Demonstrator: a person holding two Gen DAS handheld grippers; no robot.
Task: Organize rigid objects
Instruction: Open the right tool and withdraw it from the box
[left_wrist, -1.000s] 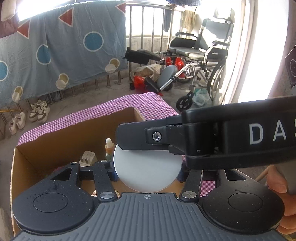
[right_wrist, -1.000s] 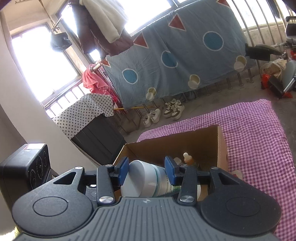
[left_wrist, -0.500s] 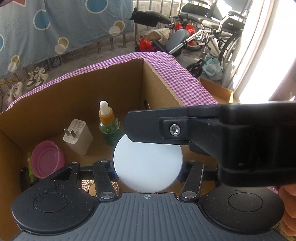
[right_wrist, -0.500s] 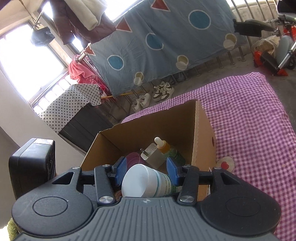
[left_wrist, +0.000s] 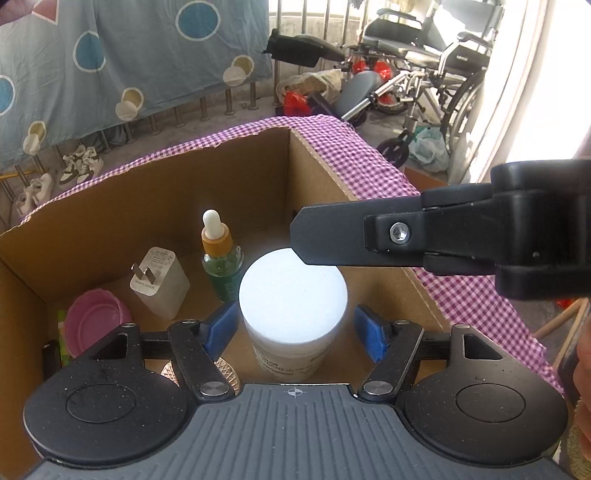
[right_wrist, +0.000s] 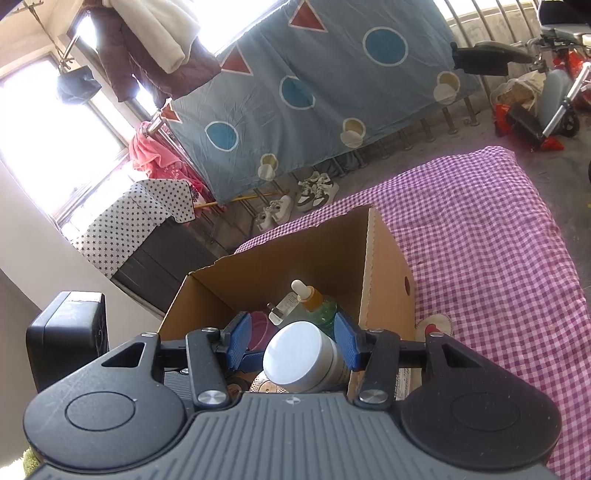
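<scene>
White-lidded jar (left_wrist: 293, 295) stands inside the cardboard box (left_wrist: 147, 192), just beside the dropper bottle (left_wrist: 221, 258), between my left hand-held gripper's (left_wrist: 295, 328) opening, released pads, my right hand-held gripper (right_wrist: 293, 343) likewise released.

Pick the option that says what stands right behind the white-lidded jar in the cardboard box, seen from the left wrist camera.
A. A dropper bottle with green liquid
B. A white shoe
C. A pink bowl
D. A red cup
A: in the left wrist view the dropper bottle, green below its orange collar and white bulb, stands just behind the white-lidded jar inside the cardboard box.
</scene>
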